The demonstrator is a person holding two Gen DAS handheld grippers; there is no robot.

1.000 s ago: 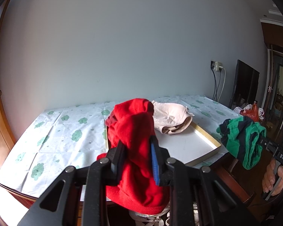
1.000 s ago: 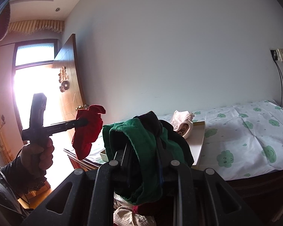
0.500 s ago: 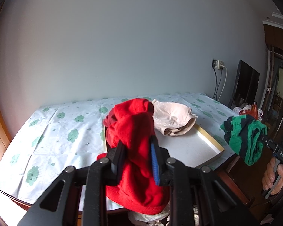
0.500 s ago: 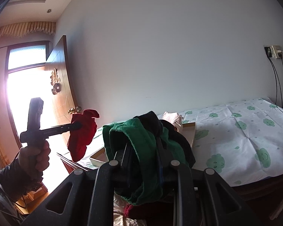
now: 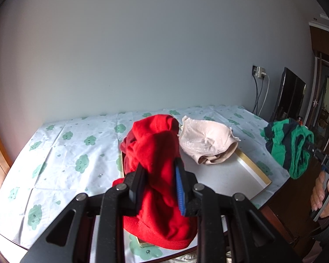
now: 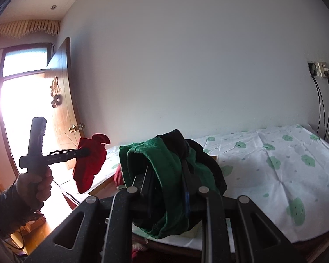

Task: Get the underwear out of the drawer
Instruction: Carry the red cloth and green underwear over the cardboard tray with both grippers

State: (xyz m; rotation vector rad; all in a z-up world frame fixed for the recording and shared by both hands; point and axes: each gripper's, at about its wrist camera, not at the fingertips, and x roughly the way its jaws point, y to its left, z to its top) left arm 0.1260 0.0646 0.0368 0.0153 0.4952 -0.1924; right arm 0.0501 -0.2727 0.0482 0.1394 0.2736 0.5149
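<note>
My left gripper (image 5: 158,175) is shut on red underwear (image 5: 155,151) and holds it above the near edge of a table. The red underwear also shows in the right wrist view (image 6: 90,162), hanging from the left gripper (image 6: 85,152). My right gripper (image 6: 166,175) is shut on green and dark striped underwear (image 6: 171,175), held in the air. It also shows at the right of the left wrist view (image 5: 289,144). A beige bra (image 5: 206,142) lies on a white tray (image 5: 234,175) on the table. The drawer is hidden below the frames.
The table carries a white cloth with green clouds (image 5: 61,153). A grey wall stands behind it. A wall socket with cables (image 6: 320,70) is at the right. A wooden door (image 6: 61,100) stands open at the left beside a bright window.
Both grippers have moved forward over the table with their garments still held. The table and tray now look closer and lower in both views.
</note>
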